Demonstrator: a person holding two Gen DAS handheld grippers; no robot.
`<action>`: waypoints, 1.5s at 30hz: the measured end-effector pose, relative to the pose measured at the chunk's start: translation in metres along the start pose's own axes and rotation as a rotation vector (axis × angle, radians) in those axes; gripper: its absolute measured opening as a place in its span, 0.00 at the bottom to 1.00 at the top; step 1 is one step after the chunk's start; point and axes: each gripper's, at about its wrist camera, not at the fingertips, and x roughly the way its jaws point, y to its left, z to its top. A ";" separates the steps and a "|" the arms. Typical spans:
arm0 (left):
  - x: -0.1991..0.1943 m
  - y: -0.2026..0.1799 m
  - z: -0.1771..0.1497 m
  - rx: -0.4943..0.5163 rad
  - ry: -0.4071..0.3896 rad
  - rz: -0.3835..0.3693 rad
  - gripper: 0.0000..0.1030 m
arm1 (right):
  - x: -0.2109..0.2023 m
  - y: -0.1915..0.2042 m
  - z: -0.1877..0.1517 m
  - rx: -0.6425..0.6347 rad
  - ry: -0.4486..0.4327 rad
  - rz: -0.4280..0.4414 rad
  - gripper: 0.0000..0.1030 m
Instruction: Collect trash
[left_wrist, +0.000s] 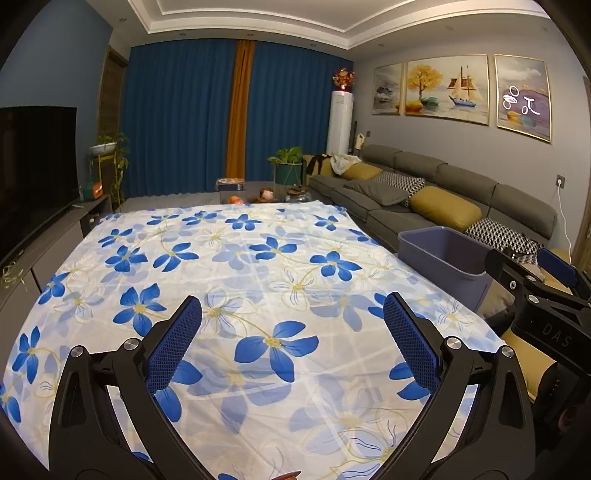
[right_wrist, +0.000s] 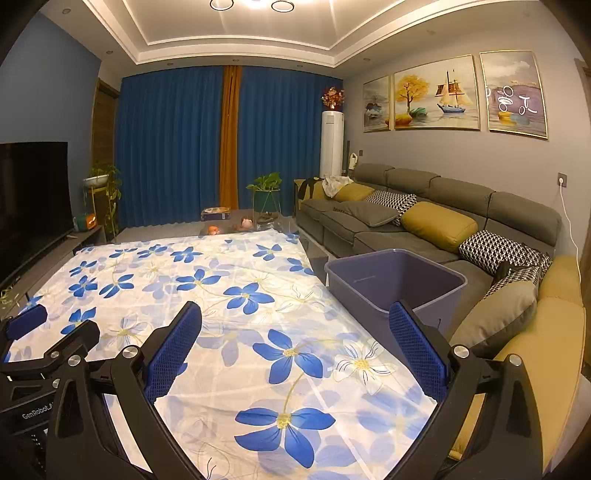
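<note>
Plainly, both tongs wide, empty.

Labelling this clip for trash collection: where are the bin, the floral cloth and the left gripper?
purple plastic bin (right_wrist: 369, 295), right wrist view, near wall.
floral cloth (right_wrist: 236, 332), right wrist view, bare middle.
left gripper (left_wrist: 291, 339), left wrist view, midway between fingertips.

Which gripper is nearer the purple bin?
Right. The right gripper hovers over the flowered cloth with the purple bin just ahead of its right finger; the left gripper sits farther left of it.
</note>
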 end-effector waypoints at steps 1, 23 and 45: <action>0.000 0.000 0.000 0.000 0.000 0.001 0.94 | 0.000 0.000 0.000 0.000 0.000 0.000 0.95; -0.001 -0.002 0.002 0.000 -0.004 -0.001 0.94 | -0.003 -0.004 0.002 0.013 -0.004 -0.003 0.95; -0.005 -0.007 0.008 0.003 -0.006 -0.004 0.94 | -0.005 -0.008 0.001 0.024 -0.007 -0.001 0.95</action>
